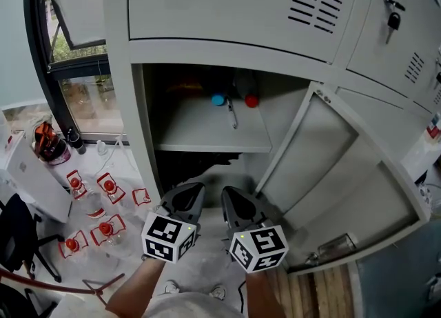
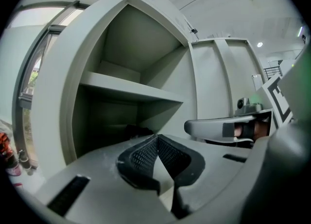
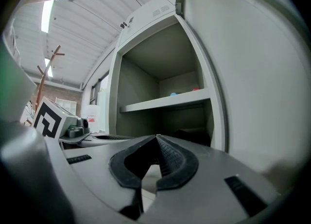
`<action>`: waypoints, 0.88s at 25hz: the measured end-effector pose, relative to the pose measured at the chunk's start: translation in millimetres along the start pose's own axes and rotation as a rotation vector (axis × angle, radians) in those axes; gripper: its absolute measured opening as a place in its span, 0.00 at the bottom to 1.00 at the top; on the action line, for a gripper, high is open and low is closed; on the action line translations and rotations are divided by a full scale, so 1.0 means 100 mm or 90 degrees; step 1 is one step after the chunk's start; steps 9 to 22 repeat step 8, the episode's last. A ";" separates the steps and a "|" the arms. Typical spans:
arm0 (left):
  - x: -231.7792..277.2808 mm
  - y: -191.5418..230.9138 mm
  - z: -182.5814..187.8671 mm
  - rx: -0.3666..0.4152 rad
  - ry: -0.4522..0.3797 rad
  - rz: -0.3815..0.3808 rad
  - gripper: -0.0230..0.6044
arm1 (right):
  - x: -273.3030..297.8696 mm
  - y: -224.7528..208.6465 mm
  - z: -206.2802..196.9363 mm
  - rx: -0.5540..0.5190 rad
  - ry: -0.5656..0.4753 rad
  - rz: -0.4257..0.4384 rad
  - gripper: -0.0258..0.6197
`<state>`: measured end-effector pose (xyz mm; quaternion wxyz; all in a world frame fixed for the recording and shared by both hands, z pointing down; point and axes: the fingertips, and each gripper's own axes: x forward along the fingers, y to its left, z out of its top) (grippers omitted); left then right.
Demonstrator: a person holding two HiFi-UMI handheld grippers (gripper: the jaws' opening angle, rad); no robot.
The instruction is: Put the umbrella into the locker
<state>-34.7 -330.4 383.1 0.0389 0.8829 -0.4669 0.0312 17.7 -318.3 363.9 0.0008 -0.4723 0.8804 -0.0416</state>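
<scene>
The grey locker [image 1: 138, 110] stands open in front of me, its door [image 1: 324, 165] swung out to the right. A shelf [image 1: 207, 130] splits it in two. A dark shape, probably the umbrella [image 1: 200, 166], lies in the shadowed lower compartment; it also shows as the dark shape [image 2: 138, 130] in the left gripper view and the dark shape [image 3: 192, 134] in the right one. My left gripper [image 1: 189, 194] and right gripper [image 1: 231, 198] hang side by side just outside the opening, both pointing in. The left gripper [image 2: 157, 135] is shut with nothing in it. So is the right gripper [image 3: 156, 136].
On the shelf's back stand two things with a blue cap [image 1: 218, 100] and a red cap [image 1: 251, 101]. A key [image 1: 393, 16] hangs in the neighbouring locker's door. Left of the locker are a window and several red-topped items [image 1: 103, 192] on the floor, plus a black chair [image 1: 17, 241].
</scene>
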 end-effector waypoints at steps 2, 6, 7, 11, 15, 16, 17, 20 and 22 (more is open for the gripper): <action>-0.01 0.00 0.01 -0.003 -0.002 0.002 0.05 | -0.01 0.01 0.02 -0.002 -0.001 0.000 0.04; -0.04 0.00 0.04 -0.007 -0.004 0.004 0.05 | -0.03 0.03 0.03 -0.001 0.000 0.003 0.04; -0.05 -0.01 0.05 -0.008 -0.004 0.004 0.05 | -0.03 0.04 0.03 0.000 0.001 0.003 0.04; -0.06 -0.01 0.05 -0.009 -0.005 0.004 0.05 | -0.04 0.04 0.03 0.000 0.001 0.003 0.04; -0.06 -0.01 0.05 -0.009 -0.005 0.004 0.05 | -0.04 0.04 0.03 0.000 0.001 0.003 0.04; -0.06 -0.01 0.05 -0.009 -0.005 0.004 0.05 | -0.04 0.04 0.03 0.000 0.001 0.003 0.04; -0.06 -0.01 0.05 -0.009 -0.005 0.004 0.05 | -0.04 0.04 0.03 0.000 0.001 0.003 0.04; -0.06 -0.01 0.05 -0.009 -0.005 0.004 0.05 | -0.04 0.04 0.03 0.000 0.001 0.003 0.04; -0.06 -0.01 0.05 -0.009 -0.005 0.004 0.05 | -0.04 0.04 0.03 0.000 0.001 0.003 0.04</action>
